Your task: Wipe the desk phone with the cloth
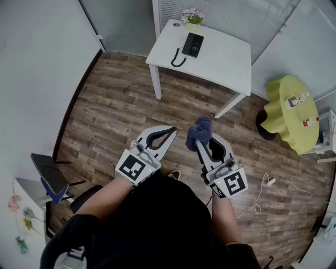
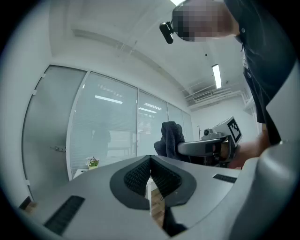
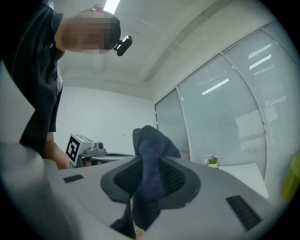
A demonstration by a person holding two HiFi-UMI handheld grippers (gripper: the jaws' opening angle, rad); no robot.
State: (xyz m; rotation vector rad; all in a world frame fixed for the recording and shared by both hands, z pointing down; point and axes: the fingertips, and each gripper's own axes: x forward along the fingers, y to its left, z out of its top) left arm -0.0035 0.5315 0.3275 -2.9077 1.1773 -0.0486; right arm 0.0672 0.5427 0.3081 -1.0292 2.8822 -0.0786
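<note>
1. The right hand-held gripper (image 1: 201, 143) (image 3: 150, 174) is clamped on a bunched dark-blue cloth (image 1: 199, 131), which bulges above its jaws.
2. The left hand-held gripper (image 1: 170, 131) (image 2: 151, 165) has its jaws pressed together on nothing.
3. The desk phone (image 1: 192, 44) sits on the white surface (image 1: 226, 60), well apart from both, across the wooden floor (image 1: 115, 115).
4. Risks, as I judge them:
   - The cloth is pinched by only a fold and could slip free under wiping pressure.
   - With the left gripper not bracing it, the phone might slide.
   - A wide stroke could tip the flower pot (image 1: 192, 16) near the phone.
</note>
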